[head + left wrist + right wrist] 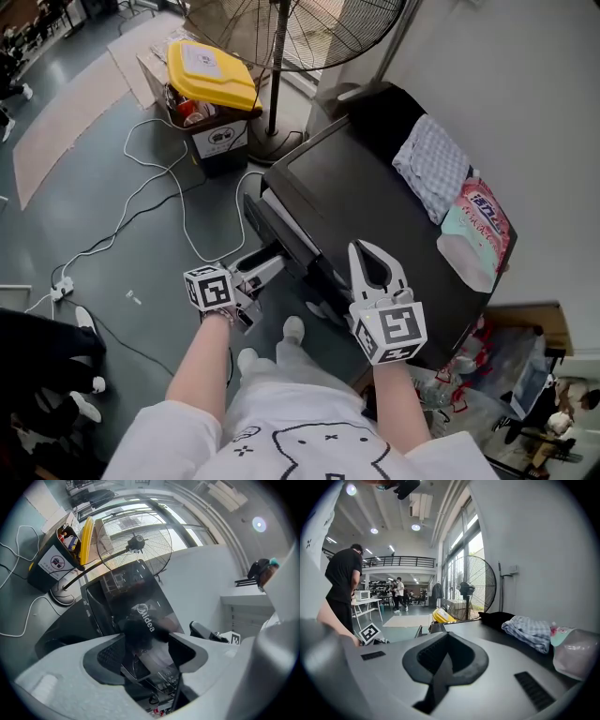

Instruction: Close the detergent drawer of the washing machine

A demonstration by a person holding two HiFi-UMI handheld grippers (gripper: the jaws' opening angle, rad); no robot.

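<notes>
The black washing machine (375, 202) stands against the wall, with its detergent drawer (255, 257) sticking out of the front at the upper left corner. My left gripper (264, 270) is at the drawer's outer end with its jaws open. In the left gripper view the pads (110, 656) stand wide apart, and the glossy black front with a white logo (145, 618) lies just beyond them; I cannot tell if they touch it. My right gripper (362, 253) hovers over the front edge of the machine's top, shut on nothing. Its pads (454, 656) are pressed together.
A checked cloth (433, 167) and a pink-and-white package (476, 230) lie on the machine's top. A yellow-lidded bin (211, 84) and a standing fan's base (274, 142) are to the left behind it. White cables (155, 192) trail over the floor. People stand far off (342, 581).
</notes>
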